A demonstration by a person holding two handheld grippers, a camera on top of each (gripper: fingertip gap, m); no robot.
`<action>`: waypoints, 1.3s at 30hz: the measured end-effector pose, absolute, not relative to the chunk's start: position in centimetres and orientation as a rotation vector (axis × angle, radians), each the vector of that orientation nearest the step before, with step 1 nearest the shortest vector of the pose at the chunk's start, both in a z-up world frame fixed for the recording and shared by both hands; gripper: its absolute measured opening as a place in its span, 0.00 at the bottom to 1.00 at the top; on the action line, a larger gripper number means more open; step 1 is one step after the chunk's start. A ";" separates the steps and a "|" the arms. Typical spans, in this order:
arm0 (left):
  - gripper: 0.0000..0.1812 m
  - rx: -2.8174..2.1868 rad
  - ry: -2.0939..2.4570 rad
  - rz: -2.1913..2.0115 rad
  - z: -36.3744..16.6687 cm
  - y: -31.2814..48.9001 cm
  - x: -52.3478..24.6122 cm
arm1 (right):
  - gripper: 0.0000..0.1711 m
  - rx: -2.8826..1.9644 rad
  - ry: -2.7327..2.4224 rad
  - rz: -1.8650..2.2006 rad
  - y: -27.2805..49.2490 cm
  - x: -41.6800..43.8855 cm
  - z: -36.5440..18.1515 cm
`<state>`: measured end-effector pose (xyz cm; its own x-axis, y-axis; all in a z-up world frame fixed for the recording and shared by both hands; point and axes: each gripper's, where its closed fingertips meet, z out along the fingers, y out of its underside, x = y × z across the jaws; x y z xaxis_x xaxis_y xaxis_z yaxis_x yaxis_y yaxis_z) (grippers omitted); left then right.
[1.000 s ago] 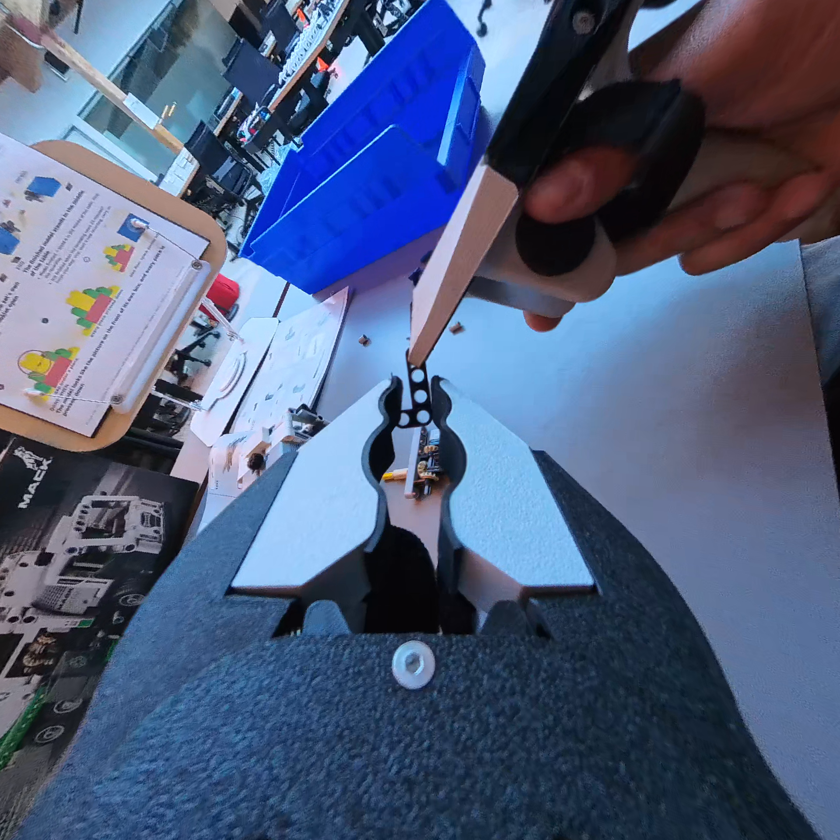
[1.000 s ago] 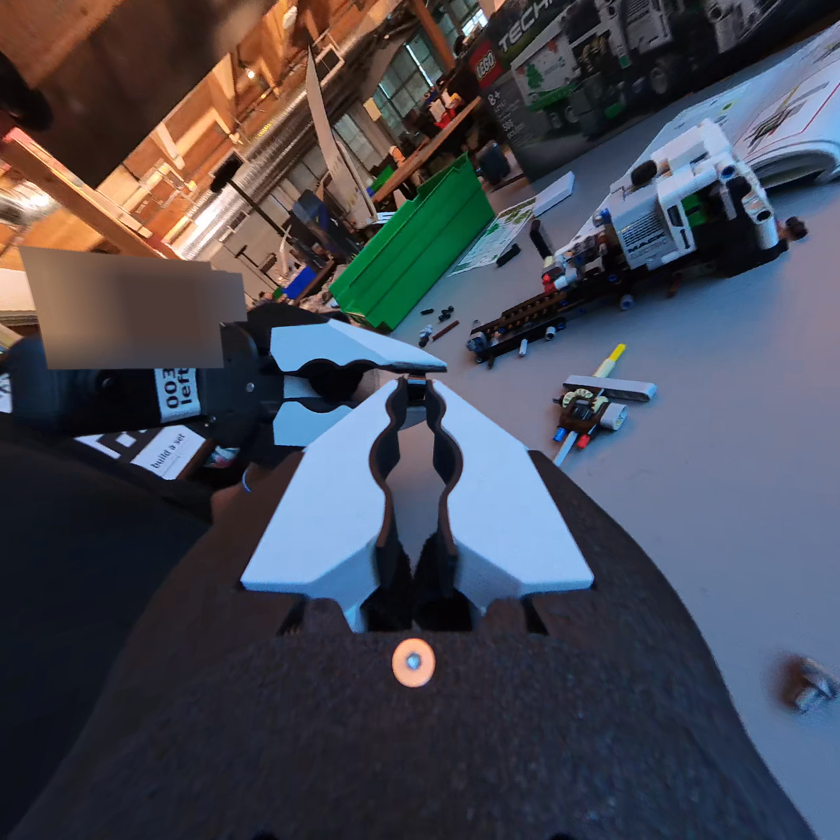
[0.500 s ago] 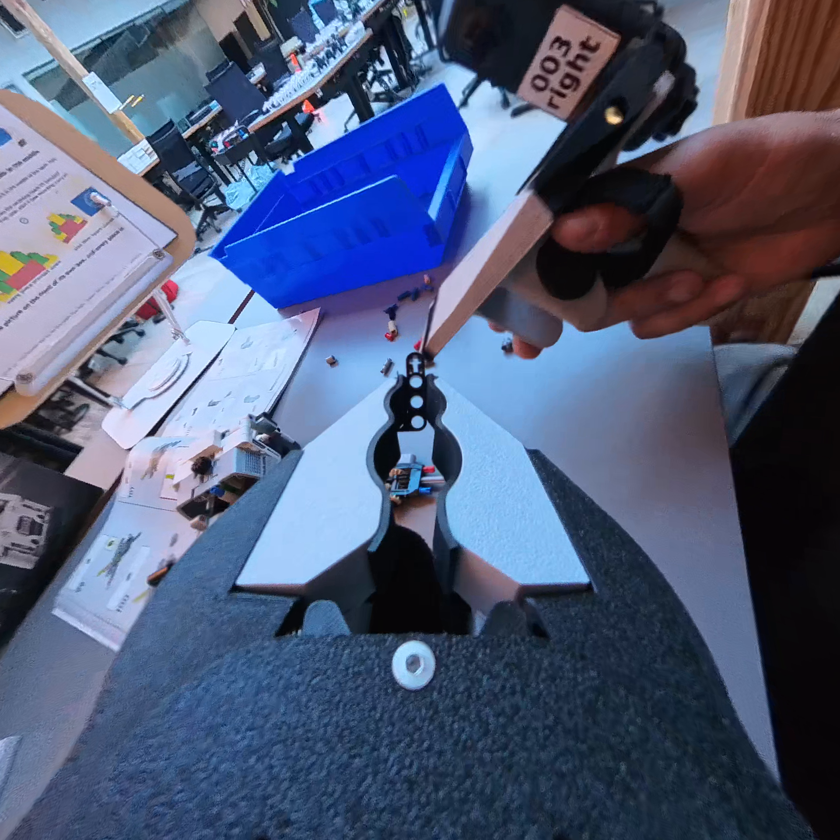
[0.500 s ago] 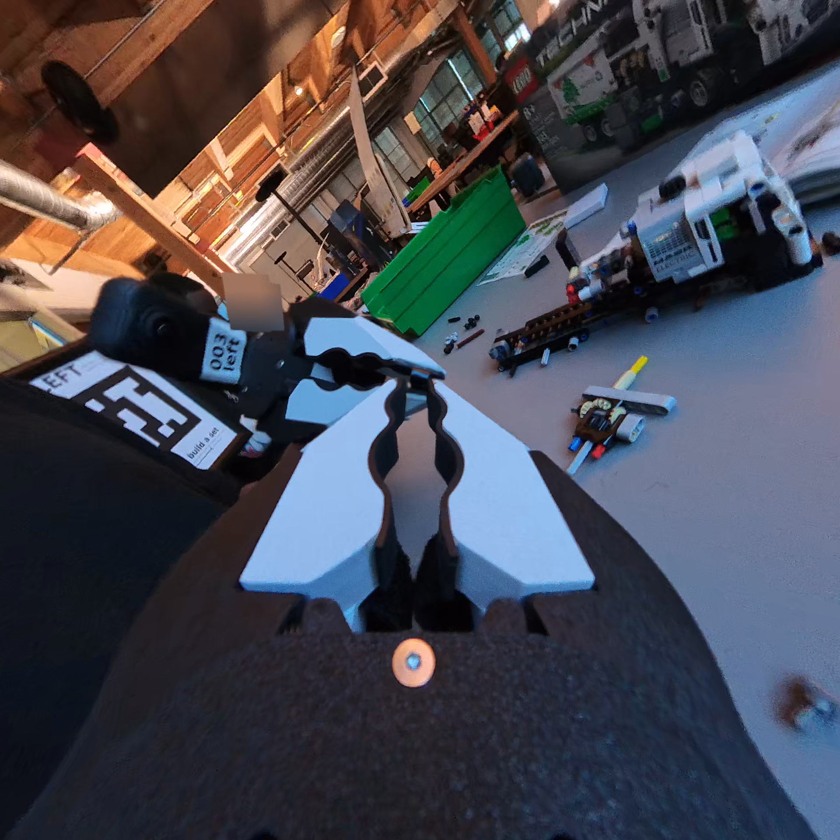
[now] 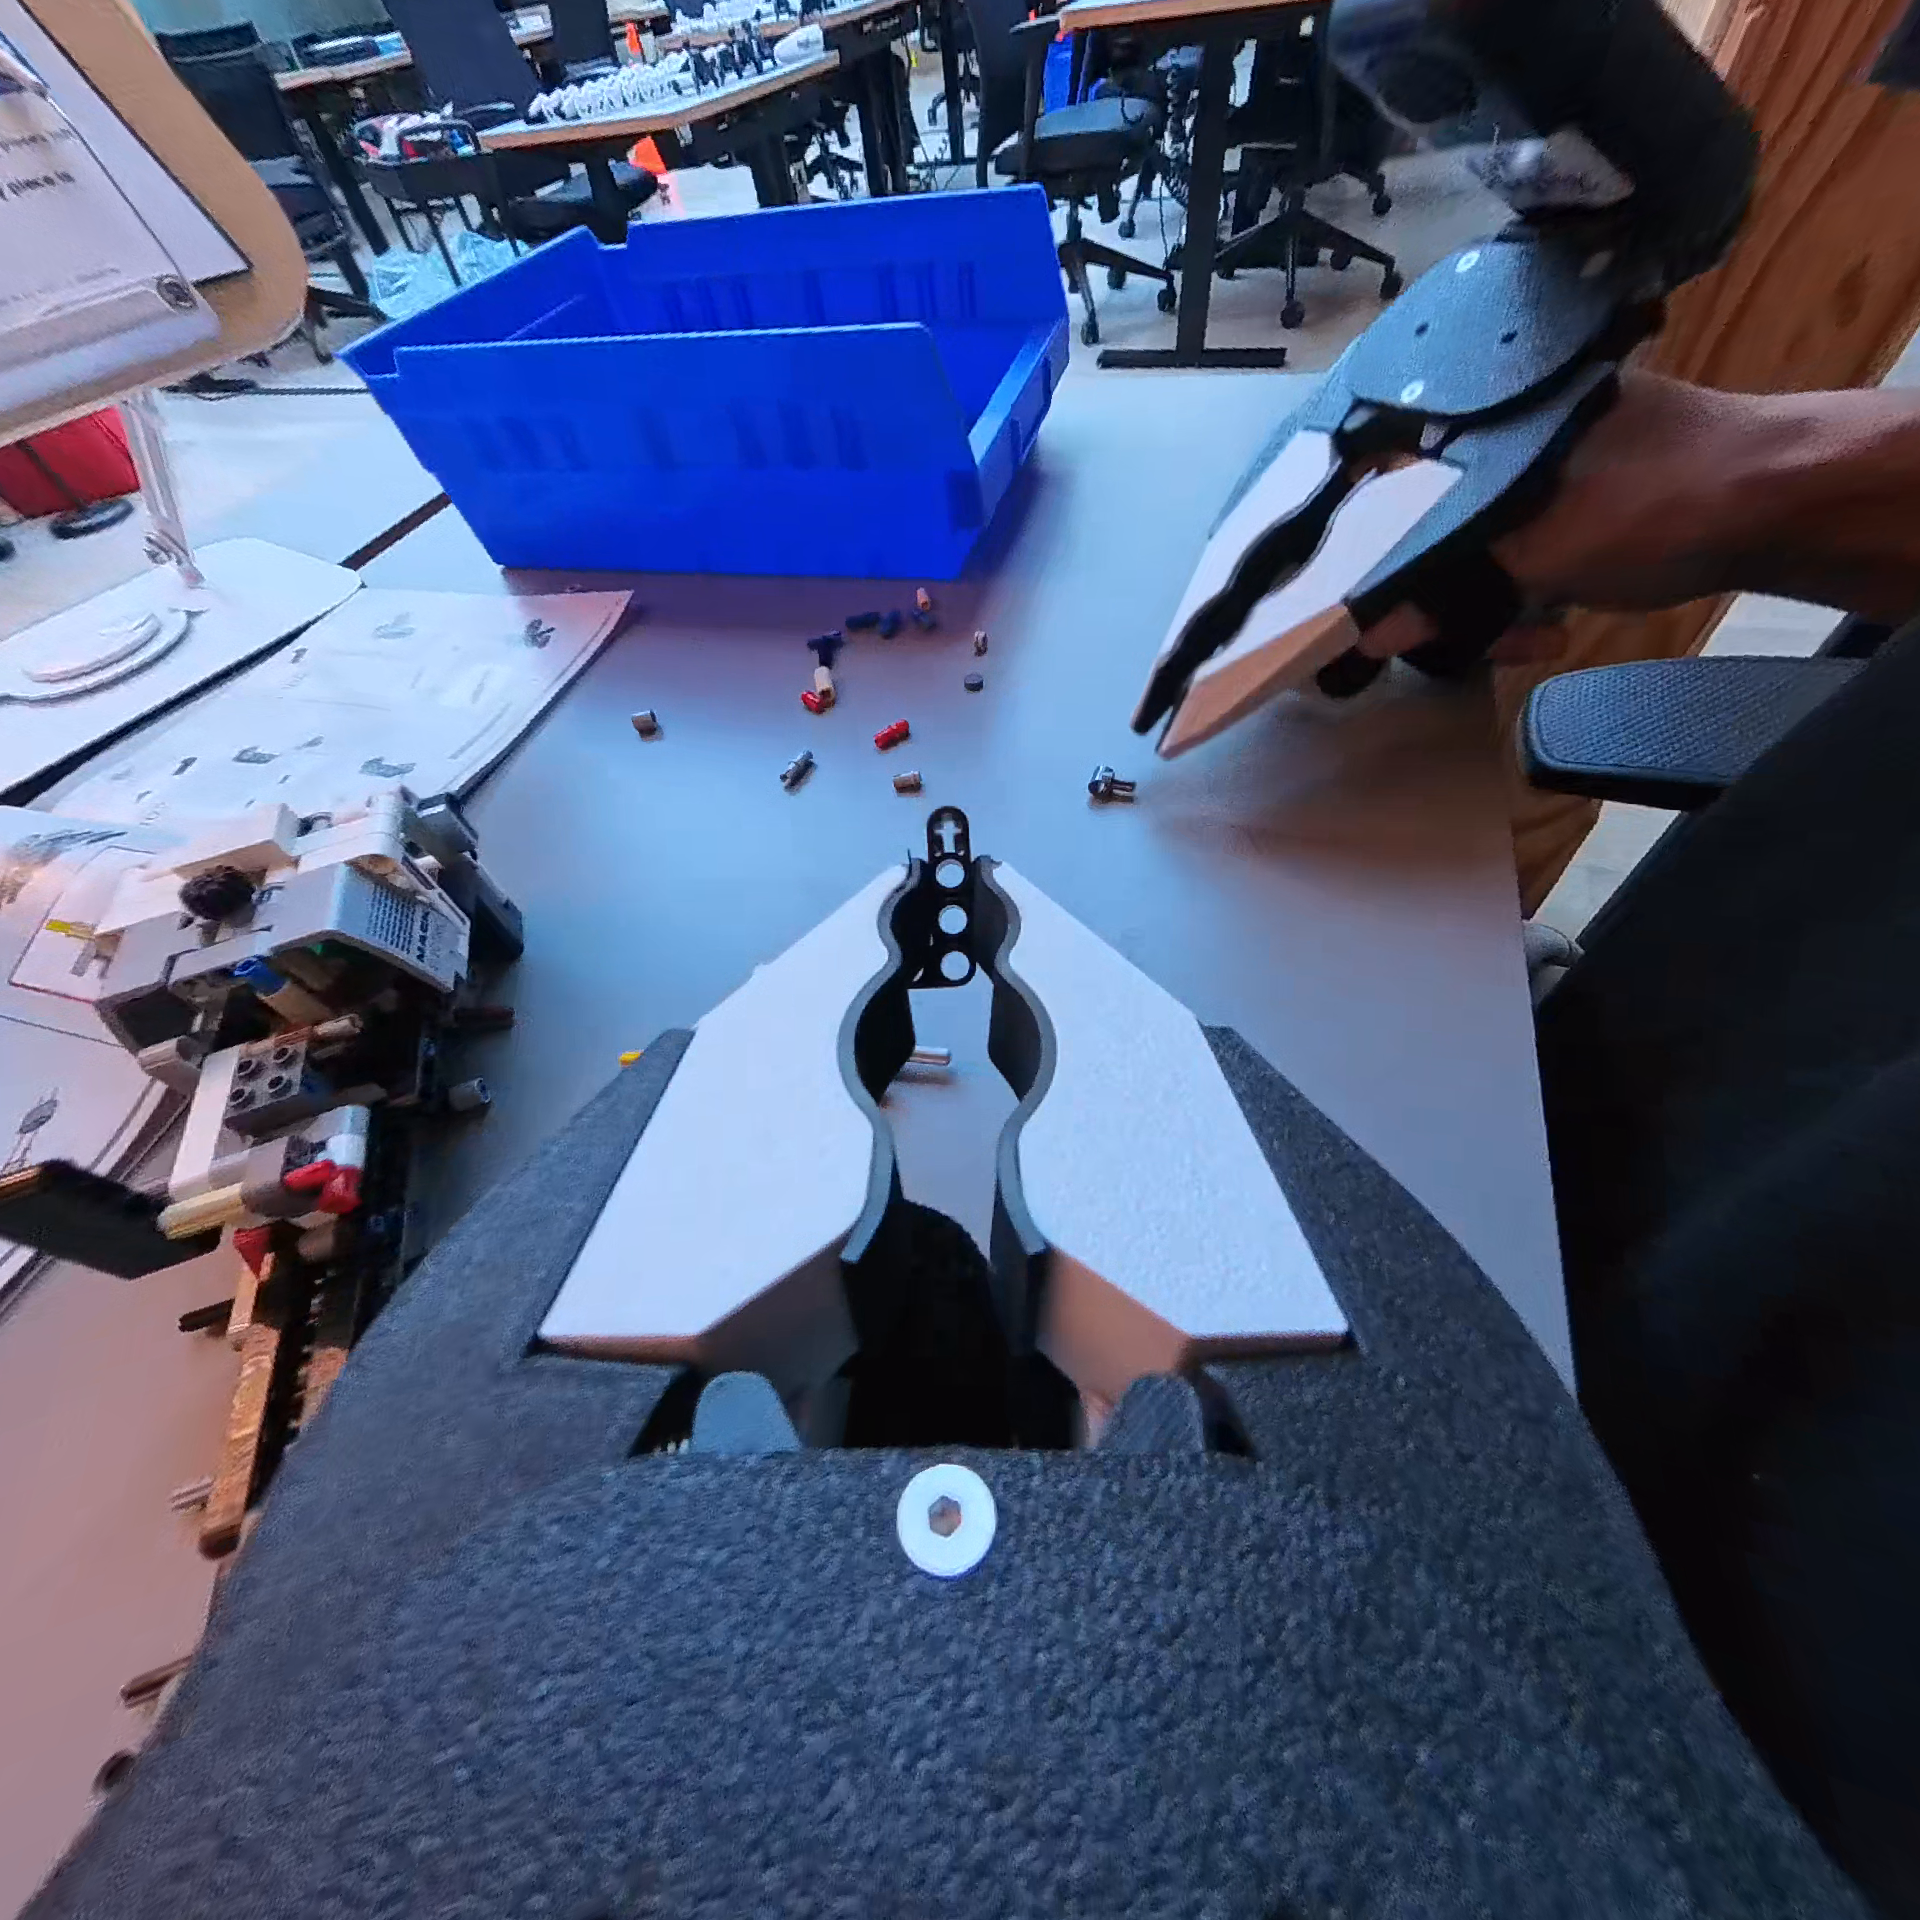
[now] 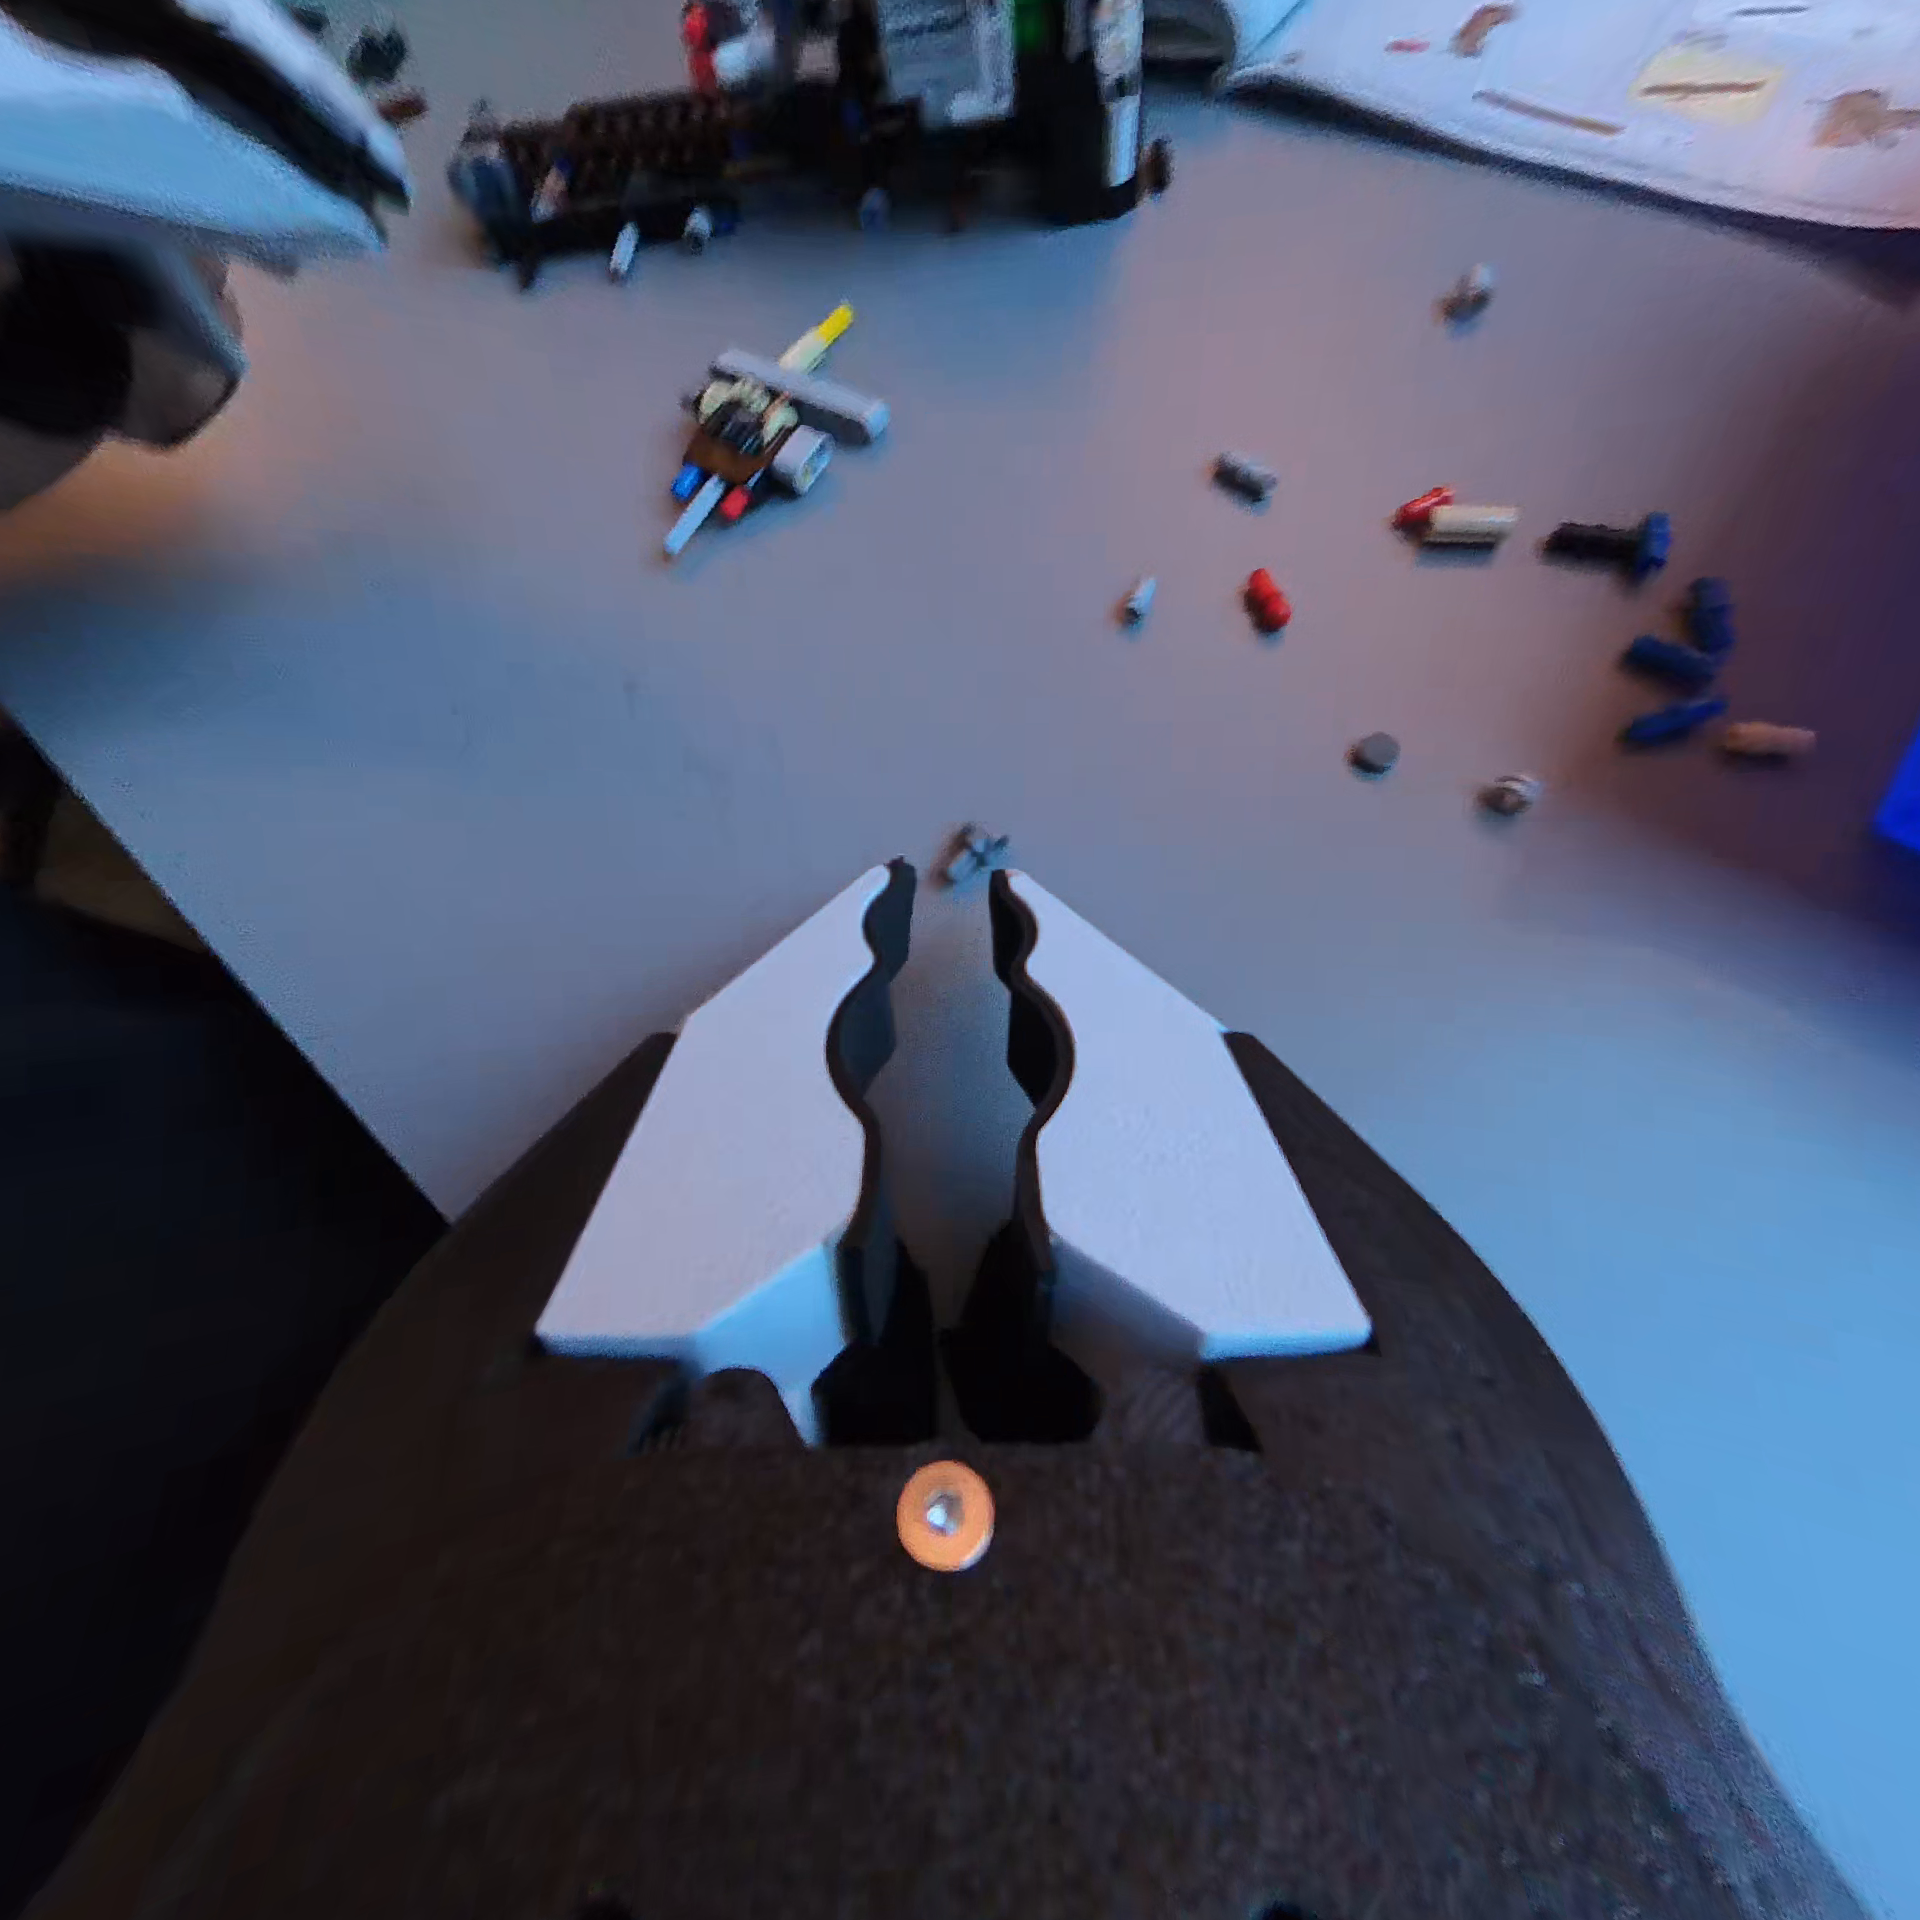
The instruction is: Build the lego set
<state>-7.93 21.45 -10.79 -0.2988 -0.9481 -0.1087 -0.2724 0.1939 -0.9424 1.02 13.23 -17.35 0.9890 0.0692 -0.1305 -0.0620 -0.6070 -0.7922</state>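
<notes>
My left gripper [image 5: 948,871] is shut on a thin black beam with round holes [image 5: 949,906], which sticks out past the fingertips above the grey table. My right gripper [image 6: 945,875] is slightly open and empty, low over the table; a small grey pin piece [image 6: 971,847] lies just ahead of its tips. In the left wrist view the right gripper [image 5: 1169,722] hangs at the right, near that grey piece [image 5: 1110,784]. The part-built white truck [image 5: 281,956] stands at the left. A small sub-assembly [image 6: 769,431] lies ahead of the right gripper.
A blue bin [image 5: 727,384] stands at the table's far side. Several loose red, blue, tan and grey pins [image 5: 862,686] [image 6: 1455,520] lie scattered before it. Instruction sheets [image 5: 343,686] lie at the left. The table edge [image 6: 208,945] runs left of the right gripper. A chair armrest [image 5: 1662,717] is at the right. One gripper's finger ends stand about 15 centimeters off the other's. It is some 15 centimeters from my left tips to the part-built white truck [image 5: 281,956].
The right gripper has pulled away from the beam held in the left gripper and swung down toward the loose pieces on the table. The left gripper has levelled, still holding the beam.
</notes>
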 end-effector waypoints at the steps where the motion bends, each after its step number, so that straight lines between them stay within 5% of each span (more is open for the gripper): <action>1: 0.03 -1.159 1.724 -1.122 -10.9 21.3 -7.8 | 0.09 -2.216 0.025 0.197 13.3 1.2 -17.3; 20: 0.03 -1.217 1.759 -1.207 -11.8 21.1 -6.6 | 0.12 -2.239 -0.307 0.279 13.9 1.6 -18.1; 39: 0.03 -1.246 1.753 -1.407 -9.5 21.0 -6.1 | 0.04 -2.146 -0.618 0.099 15.7 1.3 -17.4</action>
